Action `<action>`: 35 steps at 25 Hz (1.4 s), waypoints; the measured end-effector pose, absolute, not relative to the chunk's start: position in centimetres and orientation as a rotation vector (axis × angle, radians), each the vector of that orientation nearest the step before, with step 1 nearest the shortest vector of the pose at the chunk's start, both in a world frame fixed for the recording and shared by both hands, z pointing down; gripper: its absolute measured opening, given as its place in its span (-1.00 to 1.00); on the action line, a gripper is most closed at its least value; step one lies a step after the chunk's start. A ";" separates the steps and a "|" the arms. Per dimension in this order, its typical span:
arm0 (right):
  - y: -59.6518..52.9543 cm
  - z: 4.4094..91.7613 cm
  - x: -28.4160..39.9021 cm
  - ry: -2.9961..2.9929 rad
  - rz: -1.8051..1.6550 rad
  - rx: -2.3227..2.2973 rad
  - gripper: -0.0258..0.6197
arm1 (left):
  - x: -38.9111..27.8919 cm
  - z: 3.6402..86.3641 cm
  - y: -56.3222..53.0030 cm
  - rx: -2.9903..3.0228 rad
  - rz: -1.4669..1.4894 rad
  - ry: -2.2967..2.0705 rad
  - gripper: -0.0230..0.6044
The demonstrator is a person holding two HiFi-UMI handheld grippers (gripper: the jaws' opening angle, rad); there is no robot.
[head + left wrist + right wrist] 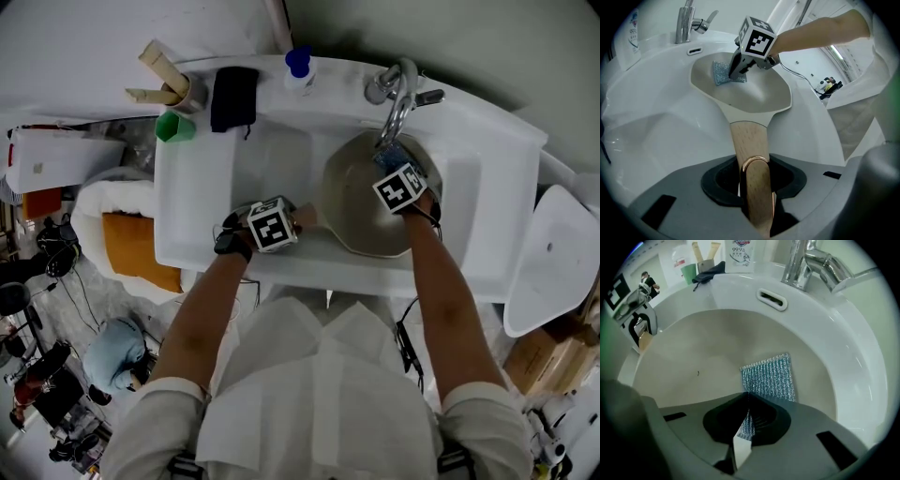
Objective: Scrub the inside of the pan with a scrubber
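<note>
**Scrubber against the pan's far inner wall, handle held steady**

Closest to the person, the left tool (757,180) is clamped on the end of the pan's wooden handle (746,140), its jaws pressing the wood from both sides. The handle reaches over the front rim of the white sink (478,178). The beige pan (754,96) sits in the basin beyond it, tilted, with its open side facing the person.

Inside the pan, the right tool (733,75) points steeply down. Its jaws are almost together and pinch the near edge of the silvery-blue scrubber (771,376). The scrubber lies flat against the pan's far inner wall, just below the rim.

Right behind the pan stands the chrome faucet (398,89), its spout curving out over the pan. Along the sink's back ledge, to the left, are a bottle with a blue cap (298,66), a dark cloth (234,94) and a green cup (173,127)
</note>
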State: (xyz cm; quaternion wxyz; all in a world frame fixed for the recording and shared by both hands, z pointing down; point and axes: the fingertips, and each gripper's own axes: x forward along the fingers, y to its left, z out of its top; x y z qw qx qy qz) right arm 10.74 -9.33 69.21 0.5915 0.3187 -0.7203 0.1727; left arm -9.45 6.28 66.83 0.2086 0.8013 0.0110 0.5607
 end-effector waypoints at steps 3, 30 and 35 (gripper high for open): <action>-9.0 69.0 9.3 -1.722 0.449 0.734 -0.87 | -9.5 66.8 6.4 2.227 1.563 0.029 -0.45; -7.8 69.7 7.2 -1.809 0.434 0.610 -0.48 | -9.5 66.9 6.3 2.219 1.570 0.028 -0.45; -7.8 69.9 6.9 -1.763 0.381 0.614 -0.75 | -9.4 66.9 6.3 2.219 1.575 0.023 -0.45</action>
